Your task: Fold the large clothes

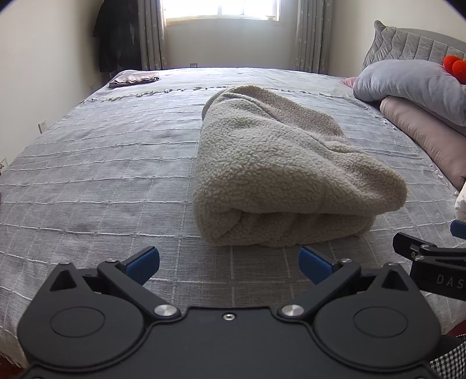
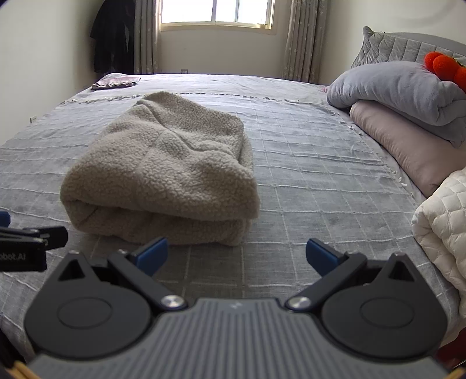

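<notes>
A beige fleece garment (image 1: 279,169) lies folded into a thick bundle on the grey checked bedspread (image 1: 102,180); it also shows in the right wrist view (image 2: 166,172). My left gripper (image 1: 228,262) is open and empty, just short of the bundle's near edge. My right gripper (image 2: 237,256) is open and empty, in front of the bundle's right corner. Each gripper's side shows in the other's view: the right one (image 1: 431,256) and the left one (image 2: 26,245).
Grey and pink pillows (image 2: 407,96) are stacked at the right by the headboard. A white quilted cover (image 2: 445,221) lies at the right edge. A small folded cloth (image 1: 134,78) sits at the bed's far left corner. A window (image 2: 217,13) and curtains are behind.
</notes>
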### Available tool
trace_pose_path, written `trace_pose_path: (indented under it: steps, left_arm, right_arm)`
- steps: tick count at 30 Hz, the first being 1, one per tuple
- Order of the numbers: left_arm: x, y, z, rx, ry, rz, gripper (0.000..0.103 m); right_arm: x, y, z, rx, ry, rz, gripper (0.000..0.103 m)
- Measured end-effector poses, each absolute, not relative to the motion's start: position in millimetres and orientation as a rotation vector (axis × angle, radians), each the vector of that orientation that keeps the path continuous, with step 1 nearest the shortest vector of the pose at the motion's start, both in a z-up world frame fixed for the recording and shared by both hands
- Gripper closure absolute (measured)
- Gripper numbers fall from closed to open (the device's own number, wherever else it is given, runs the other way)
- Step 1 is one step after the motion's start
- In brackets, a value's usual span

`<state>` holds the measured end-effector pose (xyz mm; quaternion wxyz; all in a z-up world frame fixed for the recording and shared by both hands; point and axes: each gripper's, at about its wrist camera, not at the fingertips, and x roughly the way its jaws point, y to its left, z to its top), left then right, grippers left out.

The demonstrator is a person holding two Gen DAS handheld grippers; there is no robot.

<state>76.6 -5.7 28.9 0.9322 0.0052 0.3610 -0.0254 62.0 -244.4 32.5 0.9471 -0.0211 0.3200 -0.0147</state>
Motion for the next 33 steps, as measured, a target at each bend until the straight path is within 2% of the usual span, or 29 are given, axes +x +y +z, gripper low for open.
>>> trace_pose_path:
  steps: [33]
  left_arm:
    - [76.4, -4.7, 26.7, 0.005, 0.744, -0.035, 0.000]
  right_arm:
    - [60.0, -239.3, 32.2, -0.052, 0.653, -0.014, 0.000]
